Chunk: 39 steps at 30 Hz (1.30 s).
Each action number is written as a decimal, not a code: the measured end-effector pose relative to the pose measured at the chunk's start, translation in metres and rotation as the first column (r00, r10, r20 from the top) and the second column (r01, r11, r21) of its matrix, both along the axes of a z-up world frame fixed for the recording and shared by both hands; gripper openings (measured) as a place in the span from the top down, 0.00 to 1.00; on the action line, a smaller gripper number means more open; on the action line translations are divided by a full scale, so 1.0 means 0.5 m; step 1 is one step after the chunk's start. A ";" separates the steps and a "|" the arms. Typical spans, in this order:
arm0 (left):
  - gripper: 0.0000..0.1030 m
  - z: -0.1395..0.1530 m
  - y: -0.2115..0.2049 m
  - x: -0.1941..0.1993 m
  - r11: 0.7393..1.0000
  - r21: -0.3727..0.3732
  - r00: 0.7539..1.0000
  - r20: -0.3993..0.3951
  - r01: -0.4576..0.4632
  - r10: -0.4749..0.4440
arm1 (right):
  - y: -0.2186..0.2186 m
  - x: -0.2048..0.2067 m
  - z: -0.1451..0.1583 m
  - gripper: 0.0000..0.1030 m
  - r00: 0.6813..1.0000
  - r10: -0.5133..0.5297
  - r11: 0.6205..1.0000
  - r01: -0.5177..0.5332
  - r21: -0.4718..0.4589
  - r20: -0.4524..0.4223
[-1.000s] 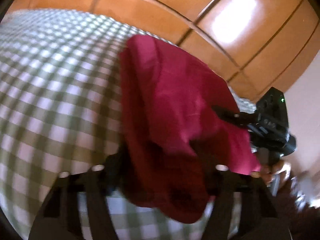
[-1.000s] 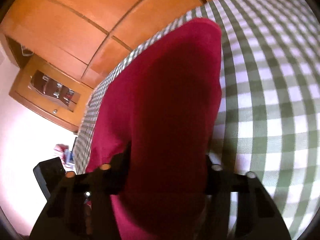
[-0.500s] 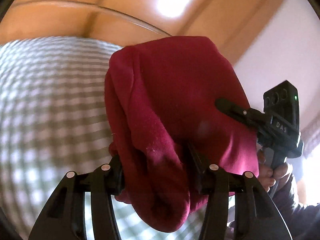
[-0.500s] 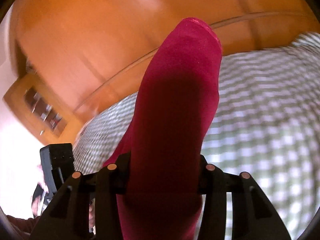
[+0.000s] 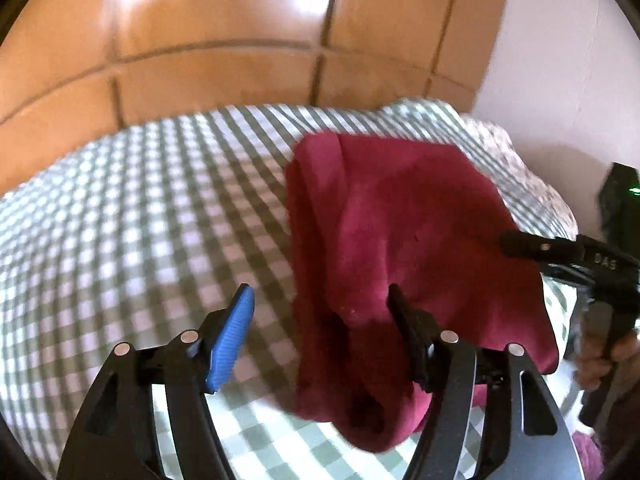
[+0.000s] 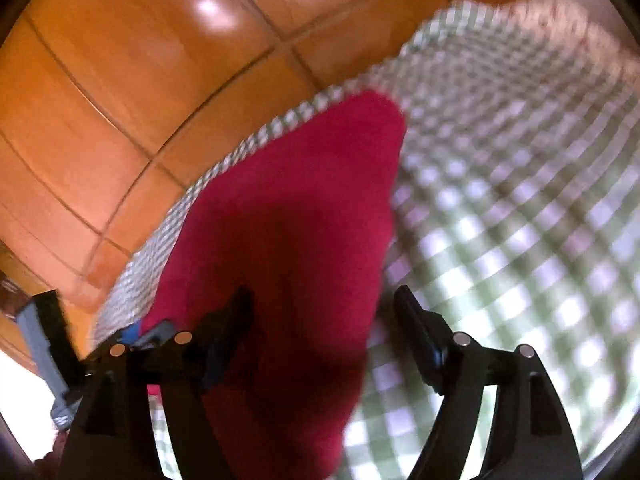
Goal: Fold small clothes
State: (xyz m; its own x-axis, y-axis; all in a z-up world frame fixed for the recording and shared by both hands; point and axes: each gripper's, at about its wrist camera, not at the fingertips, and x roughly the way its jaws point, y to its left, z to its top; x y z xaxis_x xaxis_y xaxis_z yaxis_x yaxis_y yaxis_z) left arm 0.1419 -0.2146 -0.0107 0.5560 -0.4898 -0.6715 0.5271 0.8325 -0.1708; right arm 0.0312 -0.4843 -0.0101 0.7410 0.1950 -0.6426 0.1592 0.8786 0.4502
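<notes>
A dark red garment [image 5: 400,240] lies folded on the green-and-white checked cloth [image 5: 140,220]. My left gripper [image 5: 320,300] is open, its blue-padded left finger [image 5: 232,340] clear of the fabric and its right finger touching the garment's near edge. In the right wrist view the same red garment [image 6: 288,240] fills the middle. My right gripper [image 6: 324,300] is open with the fabric lying between its fingers, not pinched. The right gripper also shows at the right edge of the left wrist view [image 5: 560,256].
Orange wooden cabinet panels [image 5: 240,40] stand behind the checked surface. A white wall [image 5: 560,60] is at the right. A hand [image 5: 600,360] holds the right gripper's handle.
Both grippers have opened and let go of the red garment, which has dropped from being held up onto the checked cloth. Both views have swung down toward the surface.
</notes>
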 end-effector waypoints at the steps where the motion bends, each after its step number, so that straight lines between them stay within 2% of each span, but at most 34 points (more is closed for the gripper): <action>1: 0.35 0.004 0.010 -0.005 1.000 -0.009 1.000 0.007 -0.012 0.012 | 0.007 0.000 0.021 0.40 1.000 -0.002 1.000 0.002 -0.021 0.022; 3: 0.35 0.001 0.020 -0.007 0.999 -0.019 1.000 0.008 -0.030 0.030 | 0.031 0.009 0.050 0.45 0.999 0.001 0.998 0.003 -0.067 0.052; 5: 0.33 -0.003 0.014 -0.006 0.999 0.033 0.999 0.009 -0.043 0.043 | 0.059 0.032 0.057 0.49 0.999 0.008 0.994 -0.004 -0.108 0.040; 7: 0.29 -0.024 -0.002 0.015 0.995 0.082 0.998 0.006 -0.060 0.060 | 0.079 0.082 0.034 0.49 0.999 0.006 0.990 -0.010 -0.140 -0.035; 9: 0.22 -0.046 0.002 0.031 0.991 0.104 0.996 -0.019 -0.081 0.083 | 0.089 0.131 -0.014 0.48 0.991 -0.018 0.977 -0.010 -0.211 -0.129; 11: 0.20 -0.062 0.012 0.046 0.993 0.064 0.993 -0.066 -0.097 0.101 | 0.091 0.141 -0.041 0.46 0.990 -0.034 0.972 0.001 -0.236 -0.135; 15: 0.20 -0.049 0.017 0.030 0.992 0.052 0.991 -0.048 -0.119 0.121 | 0.103 0.122 -0.020 0.43 0.991 -0.050 0.963 0.016 -0.269 -0.122; 19: 0.12 -0.028 0.026 -0.008 0.985 0.070 0.988 0.000 -0.156 0.156 | 0.121 0.084 0.005 0.26 0.993 -0.080 0.954 0.050 -0.294 -0.090; 28: 0.11 0.001 0.062 -0.067 0.979 0.065 0.980 0.058 -0.195 0.192 | 0.184 -0.011 0.009 0.22 0.983 -0.174 0.925 0.143 -0.351 -0.058; 39: 0.11 0.023 0.098 -0.111 0.970 0.051 0.968 0.089 -0.239 0.234 | 0.227 -0.066 -0.007 0.21 0.978 -0.196 0.910 0.152 -0.386 -0.077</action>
State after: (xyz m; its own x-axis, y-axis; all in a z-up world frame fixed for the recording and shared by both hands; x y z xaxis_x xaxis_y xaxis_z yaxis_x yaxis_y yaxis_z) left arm 0.0864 -0.1658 0.0010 0.7056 -0.2971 -0.6433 0.3236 0.9428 -0.0804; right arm -0.0019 -0.3707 -0.0135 0.6601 -0.2029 -0.7233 0.3548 0.9329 0.0621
